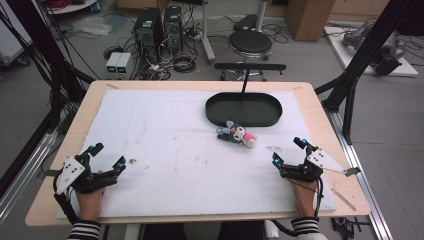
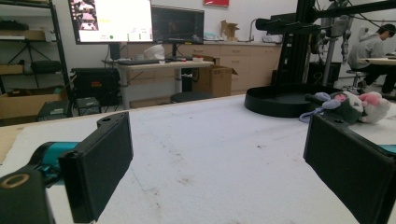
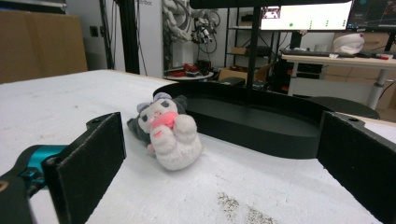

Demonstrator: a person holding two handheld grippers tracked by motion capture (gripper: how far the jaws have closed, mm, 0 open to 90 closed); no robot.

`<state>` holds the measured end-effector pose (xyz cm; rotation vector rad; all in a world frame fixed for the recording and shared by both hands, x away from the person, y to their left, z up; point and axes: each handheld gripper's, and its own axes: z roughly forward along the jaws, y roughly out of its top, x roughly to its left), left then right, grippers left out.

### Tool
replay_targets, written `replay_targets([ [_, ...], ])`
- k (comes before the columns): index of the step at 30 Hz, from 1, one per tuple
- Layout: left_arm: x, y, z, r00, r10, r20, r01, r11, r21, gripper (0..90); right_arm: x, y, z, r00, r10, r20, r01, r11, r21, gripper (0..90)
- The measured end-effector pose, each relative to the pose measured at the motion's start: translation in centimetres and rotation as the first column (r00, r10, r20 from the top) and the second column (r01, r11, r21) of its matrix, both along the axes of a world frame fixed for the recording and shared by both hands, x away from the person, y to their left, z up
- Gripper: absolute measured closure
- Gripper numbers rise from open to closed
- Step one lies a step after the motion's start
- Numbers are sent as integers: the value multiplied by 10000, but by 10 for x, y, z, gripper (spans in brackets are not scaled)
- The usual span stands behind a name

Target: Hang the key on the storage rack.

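Note:
A small plush toy (image 1: 236, 134), grey, white and pink, lies on the white foam sheet (image 1: 165, 150) just in front of the black oval tray (image 1: 243, 109). My left gripper (image 1: 107, 156) rests near the table's front left, open, with nothing between its jaws. At the front right my right gripper (image 1: 287, 150) is open too, and the plush toy (image 3: 166, 132) lies a short way ahead of it, apart from the jaws. In the left gripper view the plush toy (image 2: 348, 105) lies far off to the right beside the tray (image 2: 285, 99).
A thin black post (image 1: 245, 80) rises from the tray's back rim. The foam sheet covers most of the wooden table (image 1: 105, 87). Black frame legs (image 1: 350, 70) stand at the table's right, with computers, cables and a stool on the floor beyond.

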<state>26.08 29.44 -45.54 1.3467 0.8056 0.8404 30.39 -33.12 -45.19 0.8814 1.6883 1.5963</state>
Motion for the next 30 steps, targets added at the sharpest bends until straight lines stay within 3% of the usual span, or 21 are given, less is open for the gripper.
replay_targets([
  [7, 0, 0, 0, 10000, 14, 19, -14, 10000, 55, 86, 2, -2, 1, 10000, 4, -99, -4, 10000, 61, 10],
  [8, 0, 0, 0, 10000, 18, 11, -18, 10000, 48, 86, 3, -1, 2, 9990, 78, -430, -77, 10000, 34, 10],
  [13, 0, 0, 0, 10000, 25, 3, -25, 10000, 37, 86, 8, -2, 9, 9969, 203, -757, -202, 9998, 24, 11],
  [19, 0, 0, 0, 10000, 18, -9, -18, 10000, -2, 86, 20, 0, 30, 9913, 505, -1213, -580, 9966, -593, 11],
  [23, 0, 0, 0, 10000, 18, -5, -18, 10000, -3, 86, 25, 0, 42, 9882, 696, -1365, -794, 9946, -673, 11],
  [30, 0, 0, 0, 10000, 35, -10, -35, 10000, -34, 86, 42, 5, 70, 9766, 1096, -1851, -1329, 9840, -1185, 11],
])
